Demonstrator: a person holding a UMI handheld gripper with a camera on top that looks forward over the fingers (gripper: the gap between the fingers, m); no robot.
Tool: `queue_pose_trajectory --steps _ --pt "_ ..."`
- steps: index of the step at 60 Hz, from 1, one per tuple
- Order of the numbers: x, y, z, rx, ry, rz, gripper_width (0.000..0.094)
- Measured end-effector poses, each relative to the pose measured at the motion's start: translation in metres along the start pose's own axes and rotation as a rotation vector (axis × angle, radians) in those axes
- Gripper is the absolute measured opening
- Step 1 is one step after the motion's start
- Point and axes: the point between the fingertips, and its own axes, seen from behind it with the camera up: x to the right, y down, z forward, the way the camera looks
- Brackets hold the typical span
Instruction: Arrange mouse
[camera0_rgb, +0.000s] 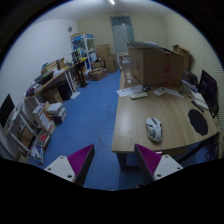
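The tongs (115, 163) gape wide, holding nothing, before a rounded white mouse (154, 129) on a wooden desk (140, 115).

dim, soft overhead ceiling light | faint shadows | strong fisheye bending at edges | mild blur

Blue carpet (88, 112) runs between a wooden desk (150, 112), cluttered shelves (40, 100) and pale walls (35, 45).

An office: wooden desk (160, 112), blue carpet (85, 120), cluttered shelves (45, 95) and stacked cardboard boxes (98, 68).
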Motion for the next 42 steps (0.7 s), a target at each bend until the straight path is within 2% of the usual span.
queue_pose_trajectory --steps 7,15,29,42 --pt "0.007 -0.004 0.004 0.037 0.024 -0.021 0.0827" --pt "0.022 0.003 0.008 0.034 0.080 -0.030 0.0824" --pt "0.100 0.007 0.048 0.028 0.144 0.011 0.0814" --pt "0.165 -0.013 0.106 0.058 0.150 -0.015 0.0812"
